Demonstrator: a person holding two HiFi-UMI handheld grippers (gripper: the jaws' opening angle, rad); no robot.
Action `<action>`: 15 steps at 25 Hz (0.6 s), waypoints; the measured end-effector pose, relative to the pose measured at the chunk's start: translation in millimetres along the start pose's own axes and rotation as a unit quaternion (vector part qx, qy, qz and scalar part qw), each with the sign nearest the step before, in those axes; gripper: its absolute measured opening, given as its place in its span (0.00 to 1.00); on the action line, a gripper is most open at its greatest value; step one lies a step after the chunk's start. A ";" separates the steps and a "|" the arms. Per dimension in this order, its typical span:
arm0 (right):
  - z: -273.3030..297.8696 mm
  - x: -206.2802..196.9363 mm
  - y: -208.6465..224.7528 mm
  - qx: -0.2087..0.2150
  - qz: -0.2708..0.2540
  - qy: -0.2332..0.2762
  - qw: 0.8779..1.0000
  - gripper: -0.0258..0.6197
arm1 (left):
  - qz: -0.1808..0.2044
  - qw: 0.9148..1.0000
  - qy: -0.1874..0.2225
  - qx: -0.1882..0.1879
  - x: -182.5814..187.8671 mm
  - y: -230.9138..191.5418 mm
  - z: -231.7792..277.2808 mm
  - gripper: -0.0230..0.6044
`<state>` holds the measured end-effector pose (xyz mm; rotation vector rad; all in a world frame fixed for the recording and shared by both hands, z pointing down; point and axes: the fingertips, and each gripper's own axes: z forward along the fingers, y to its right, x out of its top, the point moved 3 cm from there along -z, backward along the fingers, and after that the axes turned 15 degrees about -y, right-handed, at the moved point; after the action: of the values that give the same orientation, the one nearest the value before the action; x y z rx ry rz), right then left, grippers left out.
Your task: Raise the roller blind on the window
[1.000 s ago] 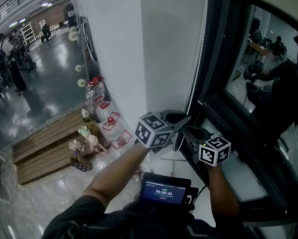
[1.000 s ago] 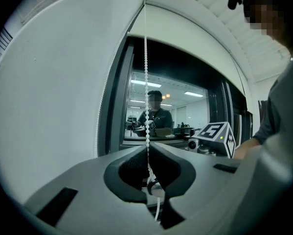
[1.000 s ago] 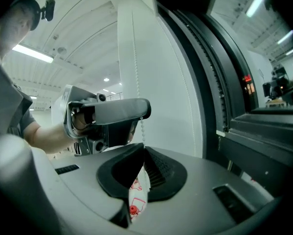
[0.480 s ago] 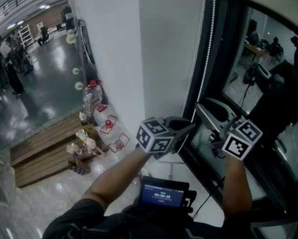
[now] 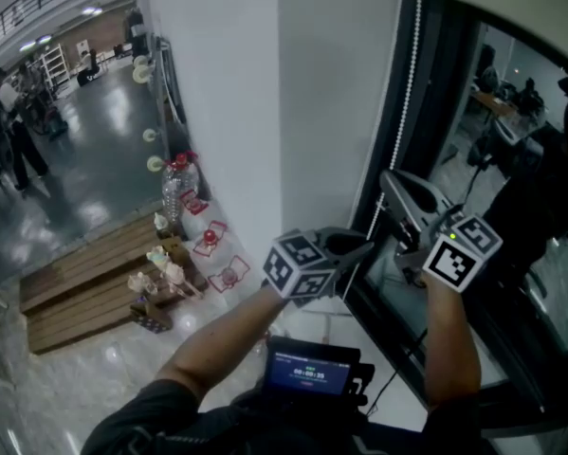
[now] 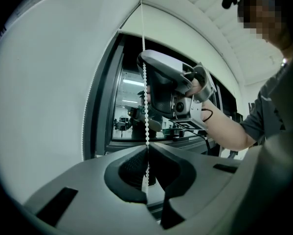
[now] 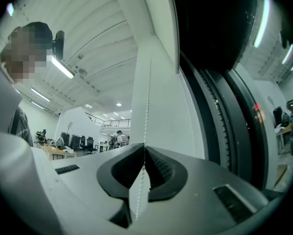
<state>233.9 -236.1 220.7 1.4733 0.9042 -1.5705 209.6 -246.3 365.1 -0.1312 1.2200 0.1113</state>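
While pinching the bead chain (image 6: pixel 145 97) with left hand-held gripper (image 6: pixel 147 148) and just-closed right hand-held gripper (image 7: pixel 144 148), pulling straight down, steadily.

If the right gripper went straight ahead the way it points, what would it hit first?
Most likely the white wall beside the window frame, though depth is unclear; the bead chain is pinched in its fingers.

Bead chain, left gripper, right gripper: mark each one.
bead chain (image 6: pixel 146 128), left gripper view, beads just above the fingers.
left gripper (image 6: pixel 147 149), left gripper view, where its fingers close on the chain.
right gripper (image 7: pixel 145 146), right gripper view, where its fingers close on the chain.
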 end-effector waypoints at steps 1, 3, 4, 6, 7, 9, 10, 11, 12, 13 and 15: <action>0.6 -2.2 -0.3 0.001 0.005 0.003 1.000 0.04 | -0.002 1.000 0.001 0.001 -1.3 -0.1 -0.9 0.05; 0.9 -5.8 -0.4 0.006 0.018 0.012 1.000 0.04 | -0.008 1.000 0.004 -0.003 -3.3 2.2 -1.5 0.05; 0.9 -7.0 -0.8 0.007 0.020 0.015 1.000 0.04 | -0.008 1.000 0.004 -0.004 -3.9 4.1 -1.2 0.05; 2.3 -9.9 -3.0 0.004 0.016 0.013 1.000 0.04 | -0.002 1.000 0.001 -0.001 -6.4 6.5 -0.5 0.05; 4.1 -12.2 -4.7 0.003 0.013 0.009 1.000 0.04 | 0.001 1.000 -0.002 0.003 -9.0 5.8 0.0 0.05; 8.1 -19.5 -6.3 0.001 0.011 0.001 1.000 0.04 | 0.000 1.000 -0.010 0.008 -17.0 2.0 1.0 0.05; 9.6 -24.2 -5.9 0.000 0.012 -0.003 1.000 0.04 | -0.005 1.000 -0.015 0.009 -21.6 0.1 1.9 0.05; 10.9 -29.2 -5.4 0.000 0.015 -0.006 1.000 0.04 | -0.010 1.000 -0.019 0.009 -26.4 -1.5 3.0 0.05; 12.0 -34.4 -5.6 0.000 0.019 -0.010 1.000 0.04 | -0.015 1.000 -0.024 0.010 -31.6 -2.8 4.3 0.05; 13.1 -39.8 -6.5 0.001 0.021 -0.014 1.000 0.04 | -0.018 0.999 -0.028 0.012 -37.7 -4.4 5.5 0.05; 14.9 -52.8 -8.4 0.000 0.028 -0.021 0.999 0.04 | -0.025 0.999 -0.037 0.020 -51.1 -8.2 8.6 0.05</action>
<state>220.8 -241.9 274.4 1.4493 0.8326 -1.5557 201.5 -253.8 416.4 -0.1210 1.1432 0.0479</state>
